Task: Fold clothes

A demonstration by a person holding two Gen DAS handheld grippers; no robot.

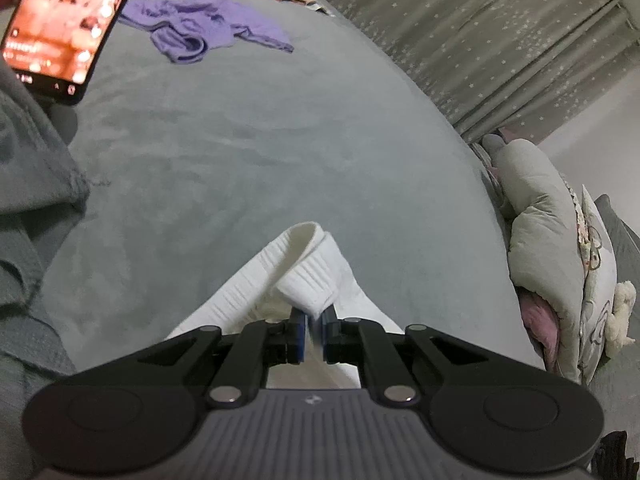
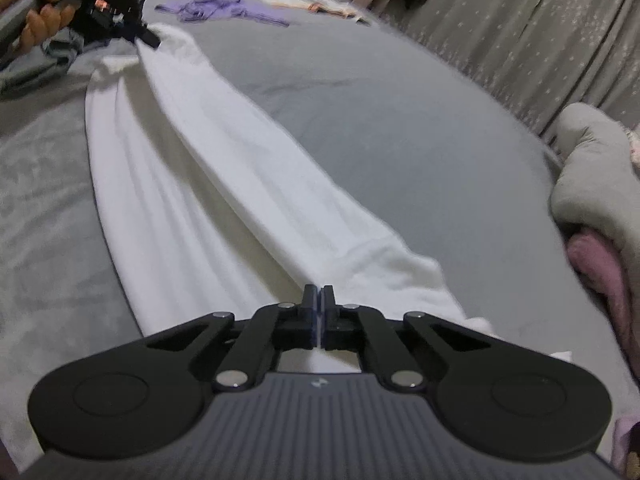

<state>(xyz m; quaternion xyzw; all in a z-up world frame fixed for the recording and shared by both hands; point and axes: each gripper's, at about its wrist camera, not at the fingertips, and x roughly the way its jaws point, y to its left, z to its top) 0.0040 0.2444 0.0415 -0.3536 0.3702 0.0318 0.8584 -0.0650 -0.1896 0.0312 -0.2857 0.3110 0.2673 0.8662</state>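
A long white garment [image 2: 224, 168] lies stretched across the grey bed [image 2: 380, 128]. My left gripper [image 1: 314, 316] is shut on its ribbed cuff [image 1: 304, 276], which folds up over the fingertips. The right wrist view shows that same left gripper [image 2: 150, 38] at the garment's far end, gripped by a person's hand [image 2: 36, 8]. At the near end my right gripper [image 2: 319, 294] is shut on the garment, its jaws pressed together on a raised ridge of cloth. That ridge runs from one gripper to the other.
A crumpled purple garment [image 1: 208, 24] lies far back on the bed. A lit phone screen [image 1: 68, 20] stands at the upper left above a grey blanket [image 1: 24, 184]. Pillows and a duvet [image 1: 536, 216] pile up along the right edge, beside a starred curtain [image 1: 500, 40].
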